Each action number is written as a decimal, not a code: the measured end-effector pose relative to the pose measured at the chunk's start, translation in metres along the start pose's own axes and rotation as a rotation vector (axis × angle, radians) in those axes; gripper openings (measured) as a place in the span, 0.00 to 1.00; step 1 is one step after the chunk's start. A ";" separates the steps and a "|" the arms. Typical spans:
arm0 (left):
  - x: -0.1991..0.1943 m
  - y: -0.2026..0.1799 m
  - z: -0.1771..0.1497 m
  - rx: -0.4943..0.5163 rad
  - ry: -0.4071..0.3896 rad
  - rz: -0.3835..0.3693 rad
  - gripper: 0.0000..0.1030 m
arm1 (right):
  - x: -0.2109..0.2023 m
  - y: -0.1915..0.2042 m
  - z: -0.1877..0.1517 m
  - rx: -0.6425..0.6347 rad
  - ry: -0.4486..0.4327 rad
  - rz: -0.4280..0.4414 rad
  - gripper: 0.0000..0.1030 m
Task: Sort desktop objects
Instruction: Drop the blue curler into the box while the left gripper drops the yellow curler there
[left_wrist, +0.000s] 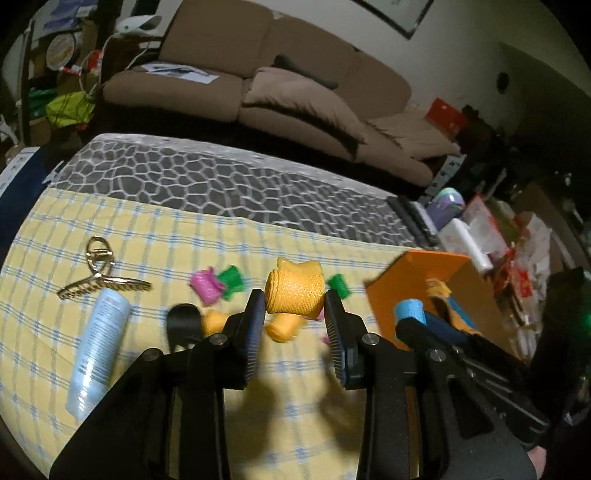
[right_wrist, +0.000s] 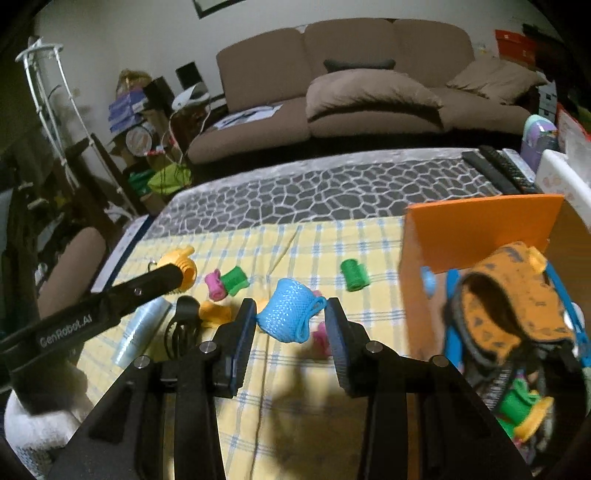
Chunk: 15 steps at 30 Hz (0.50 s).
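My left gripper (left_wrist: 294, 301) is shut on an orange mesh hair roller (left_wrist: 295, 292) and holds it above the yellow checked cloth (left_wrist: 155, 243). My right gripper (right_wrist: 290, 314) is shut on a blue mesh hair roller (right_wrist: 290, 314), also above the cloth, left of the orange box (right_wrist: 480, 229). The right gripper with its blue roller shows in the left wrist view (left_wrist: 410, 312) at the box (left_wrist: 410, 280). Pink (left_wrist: 206, 285), green (left_wrist: 231, 280) (left_wrist: 339, 285) and orange (left_wrist: 282, 326) rollers lie on the cloth. The box holds an orange-black band (right_wrist: 517, 295) and more rollers (right_wrist: 521, 406).
A gold claw clip (left_wrist: 98, 273), a pale blue tube (left_wrist: 98, 347) and a black clip (left_wrist: 183, 319) lie on the cloth's left part. Remote controls (right_wrist: 498, 166) and clutter sit at the table's right edge. A brown sofa (right_wrist: 351, 92) stands behind the table.
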<state>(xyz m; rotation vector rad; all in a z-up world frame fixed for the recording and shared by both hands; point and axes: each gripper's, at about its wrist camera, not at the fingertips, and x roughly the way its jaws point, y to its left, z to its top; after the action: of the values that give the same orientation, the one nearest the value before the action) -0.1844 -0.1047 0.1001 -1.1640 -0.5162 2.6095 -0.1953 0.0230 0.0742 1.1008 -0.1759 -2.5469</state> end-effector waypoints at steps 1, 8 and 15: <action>-0.001 -0.005 -0.002 0.000 0.000 -0.008 0.30 | -0.006 -0.004 0.001 0.005 -0.007 -0.003 0.37; 0.000 -0.058 -0.019 0.042 0.020 -0.084 0.30 | -0.040 -0.042 0.004 0.055 -0.040 -0.041 0.37; 0.014 -0.119 -0.032 0.102 0.048 -0.164 0.30 | -0.067 -0.095 0.000 0.116 -0.045 -0.094 0.37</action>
<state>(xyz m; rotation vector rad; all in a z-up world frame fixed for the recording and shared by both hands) -0.1609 0.0159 0.1194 -1.1010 -0.4425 2.4330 -0.1790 0.1362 0.0960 1.1189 -0.2940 -2.6765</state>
